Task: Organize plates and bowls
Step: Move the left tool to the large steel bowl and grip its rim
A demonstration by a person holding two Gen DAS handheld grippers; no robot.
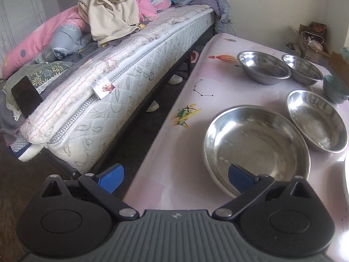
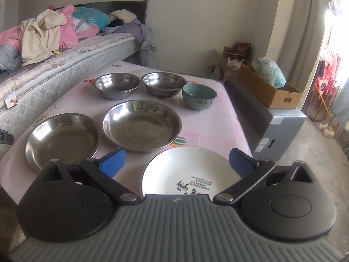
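A pink-clothed table (image 2: 209,131) carries two wide steel plates (image 2: 62,140) (image 2: 141,125), two steel bowls (image 2: 117,85) (image 2: 163,84), a teal bowl (image 2: 199,96) and a white printed plate (image 2: 187,174) at the front. My right gripper (image 2: 177,162) stands open above the white plate, holding nothing. In the left wrist view the near steel plate (image 1: 255,146) lies just ahead of my open left gripper (image 1: 175,175), whose right finger overlaps its rim. Further steel dishes (image 1: 316,120) (image 1: 262,66) (image 1: 302,68) and the teal bowl (image 1: 334,89) sit beyond.
A bed (image 1: 104,91) piled with bedding and clothes runs along the table's left side, with a narrow floor gap between. A phone (image 1: 26,98) rests on it. To the right stand a grey box (image 2: 281,128) and a cardboard box (image 2: 268,91).
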